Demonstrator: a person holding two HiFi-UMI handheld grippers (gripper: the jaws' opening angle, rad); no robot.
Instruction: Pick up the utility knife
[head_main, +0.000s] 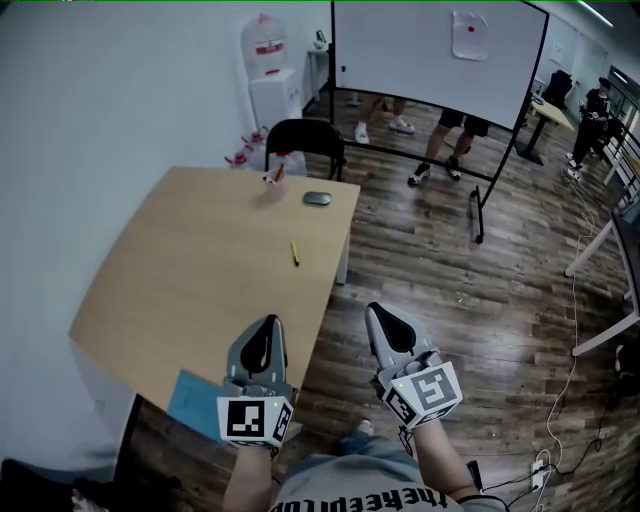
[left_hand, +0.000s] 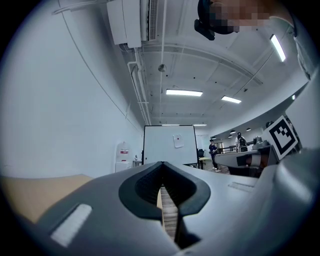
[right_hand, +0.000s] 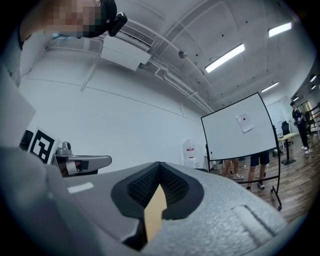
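Both pairs of jaws were clamped together with nothing in them. My left gripper (head_main: 268, 322) showed its dark pads meeting along one seam in its own view, and my right gripper (right_hand: 159, 197) looked the same, with only a sliver of tan showing through the slit.

The utility knife (head_main: 295, 252), which I took to be that slim yellow thing, lay flat on the table (head_main: 180, 260). It was well ahead of both sets of tips, just right of where the left pointed and left of where the right pointed. A mouse (head_main: 317, 198) sat further beyond it, well apart from it.

My left tips hung over the table's near corner, while my right tips were off the table's edge, above the wooden floor (head_main: 450, 300).

So the reach was not yet made, and here is how I judged it should go:
- Pick one gripper; the right looked to have the clearer lane along the table's edge.
- Spread the jaws before arriving, not on top of the knife.
- The knife ran lengthwise away from me, so the jaws needed to straddle its narrow width, one on each side.
- Tip the nose down, because both grippers sat roughly level and the knife was thin and lay low on the table.
- Close near the middle of the handle for balance.

The risk was skidding it toward the edge.
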